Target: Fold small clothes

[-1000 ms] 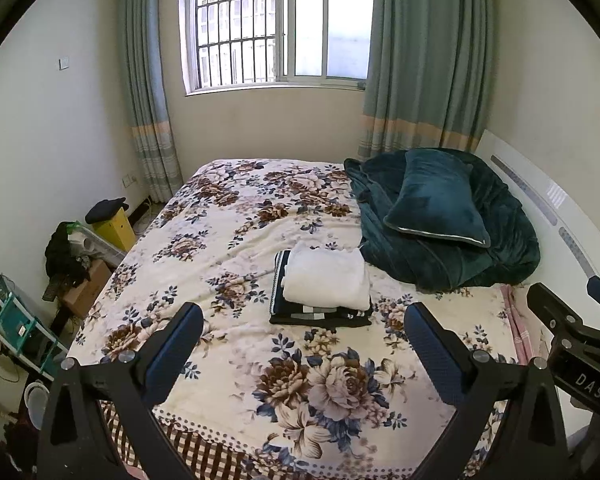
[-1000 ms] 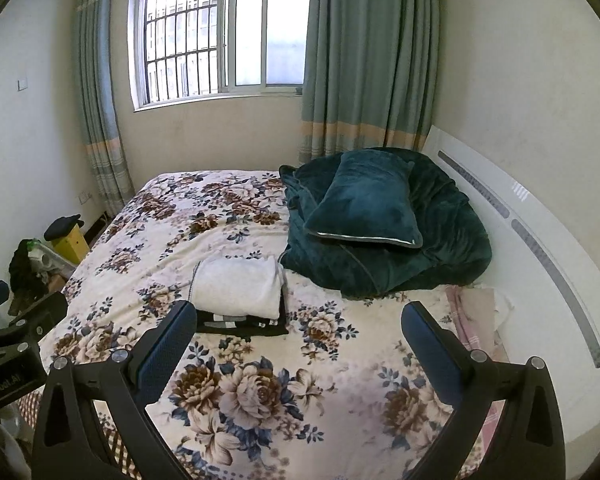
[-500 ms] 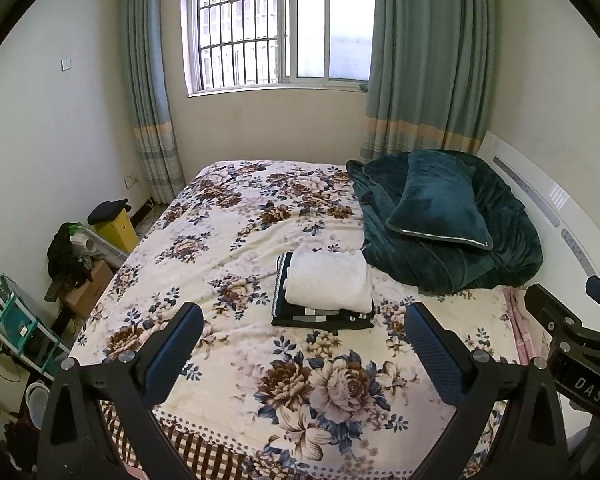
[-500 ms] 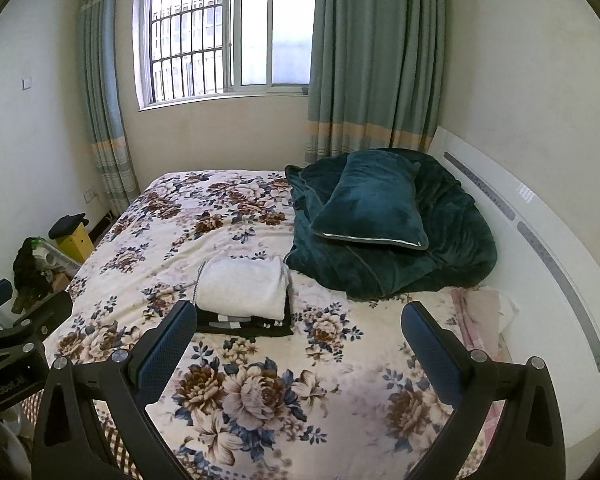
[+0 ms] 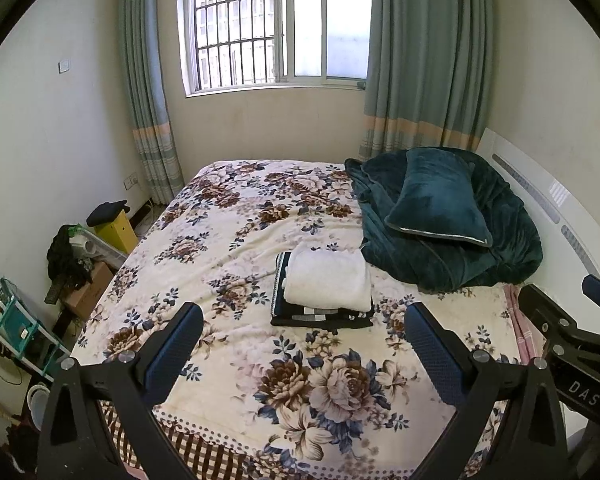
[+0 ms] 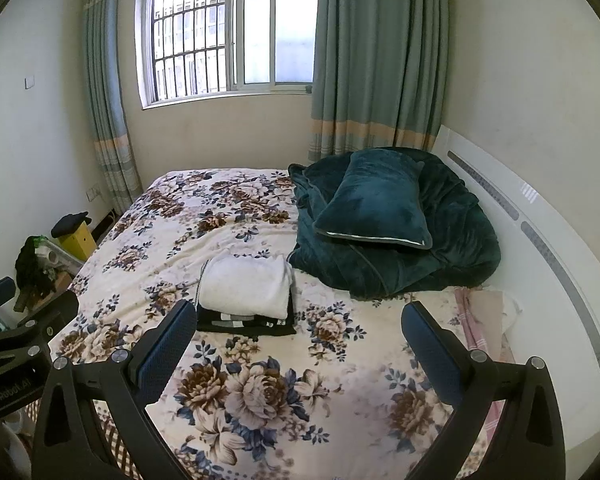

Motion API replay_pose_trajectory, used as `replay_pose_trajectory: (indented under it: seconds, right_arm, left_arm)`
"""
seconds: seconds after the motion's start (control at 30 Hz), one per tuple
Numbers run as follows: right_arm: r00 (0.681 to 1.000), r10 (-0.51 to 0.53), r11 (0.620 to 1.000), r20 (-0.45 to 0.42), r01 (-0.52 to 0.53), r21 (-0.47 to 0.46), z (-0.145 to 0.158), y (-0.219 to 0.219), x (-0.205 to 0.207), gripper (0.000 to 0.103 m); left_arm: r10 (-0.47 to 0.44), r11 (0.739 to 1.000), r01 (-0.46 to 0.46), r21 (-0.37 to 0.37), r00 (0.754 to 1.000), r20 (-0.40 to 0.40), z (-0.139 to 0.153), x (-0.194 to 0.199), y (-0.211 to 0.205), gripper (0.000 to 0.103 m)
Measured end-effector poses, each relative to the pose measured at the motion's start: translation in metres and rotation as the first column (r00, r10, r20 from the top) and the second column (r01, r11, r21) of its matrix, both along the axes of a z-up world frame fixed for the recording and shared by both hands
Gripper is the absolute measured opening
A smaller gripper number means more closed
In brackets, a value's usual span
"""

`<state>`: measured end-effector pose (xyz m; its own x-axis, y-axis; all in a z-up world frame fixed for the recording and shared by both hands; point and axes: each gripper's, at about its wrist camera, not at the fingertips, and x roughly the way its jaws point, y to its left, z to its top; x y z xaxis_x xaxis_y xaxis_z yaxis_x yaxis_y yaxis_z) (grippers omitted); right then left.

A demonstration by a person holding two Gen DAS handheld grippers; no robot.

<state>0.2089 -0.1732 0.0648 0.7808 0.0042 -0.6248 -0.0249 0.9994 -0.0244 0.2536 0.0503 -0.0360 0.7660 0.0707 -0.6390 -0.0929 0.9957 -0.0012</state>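
Well back from the bed, the left gripper and the right gripper hover level side by side, both spread wide and holding nothing. Folded clothes — a white towel atop a black garment — lie stacked on the floral blanket at twelve o'clock, with a green pillow at two o'clock.

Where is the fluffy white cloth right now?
The folded white cloth lies on top of a dark folded garment in the middle of the floral bed, just left of the teal blanket.
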Motion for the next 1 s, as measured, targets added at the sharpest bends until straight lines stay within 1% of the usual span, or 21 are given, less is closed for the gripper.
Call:
replay_pose_trajectory:
  seconds: [1.0]
  right_arm:
    - [1.0,-0.005,1.0,-0.003,0.005,0.008,-0.0056,0.0009,-0.005,0.103]
  left_arm:
    - [-0.014,1.0,0.014,-0.002,1.0,-0.002,0.0012,0.006,0.0012,0.103]
